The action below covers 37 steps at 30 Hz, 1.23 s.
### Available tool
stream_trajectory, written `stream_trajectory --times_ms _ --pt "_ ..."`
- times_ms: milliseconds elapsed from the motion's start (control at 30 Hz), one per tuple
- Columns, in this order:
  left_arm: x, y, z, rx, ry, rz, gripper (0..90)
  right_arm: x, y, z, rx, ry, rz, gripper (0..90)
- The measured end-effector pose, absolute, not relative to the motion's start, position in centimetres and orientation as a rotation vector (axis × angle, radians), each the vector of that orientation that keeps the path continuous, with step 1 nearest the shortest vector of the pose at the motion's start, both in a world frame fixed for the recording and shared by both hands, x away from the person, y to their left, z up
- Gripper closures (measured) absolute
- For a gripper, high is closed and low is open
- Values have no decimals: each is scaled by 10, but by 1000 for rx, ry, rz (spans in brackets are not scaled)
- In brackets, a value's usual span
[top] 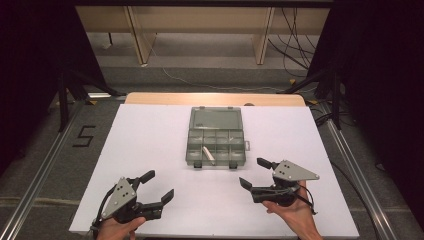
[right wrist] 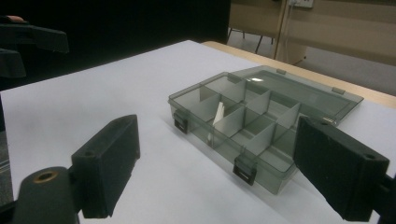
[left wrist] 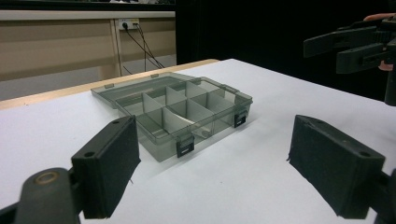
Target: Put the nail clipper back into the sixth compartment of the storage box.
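A smoky clear plastic compartment box (top: 216, 142) lies open in the middle of the white table, its lid (top: 215, 118) folded flat behind it. A white stick-like piece (top: 208, 155) lies in a front compartment. My left gripper (top: 157, 186) hovers open at the near left, nothing between its jaws, aimed at the box (left wrist: 180, 109). My right gripper (top: 256, 173) is open at the near right, also holding nothing, and faces the box (right wrist: 252, 126) with the white piece (right wrist: 218, 114) inside. The right gripper (left wrist: 348, 49) shows far right in the left gripper view.
The white board (top: 150, 150) covers the table; a wooden edge (top: 215, 98) shows behind it. Black stands and cables (top: 300, 55) flank the far side. Metal rails (top: 45, 165) run along both sides on the floor. Black latches (top: 198, 163) hang at the box front.
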<state>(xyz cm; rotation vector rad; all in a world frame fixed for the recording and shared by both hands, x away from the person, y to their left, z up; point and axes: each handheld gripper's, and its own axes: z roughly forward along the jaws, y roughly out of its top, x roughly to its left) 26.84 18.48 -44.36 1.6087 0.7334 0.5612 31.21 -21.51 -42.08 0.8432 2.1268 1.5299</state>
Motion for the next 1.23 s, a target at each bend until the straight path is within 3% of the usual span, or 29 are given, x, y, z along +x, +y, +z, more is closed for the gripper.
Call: stream_trajectory --times_ms 1233 --pt "268 183 -444 1611 733 560 159 303 -222 -428 865 2109 1530 160"
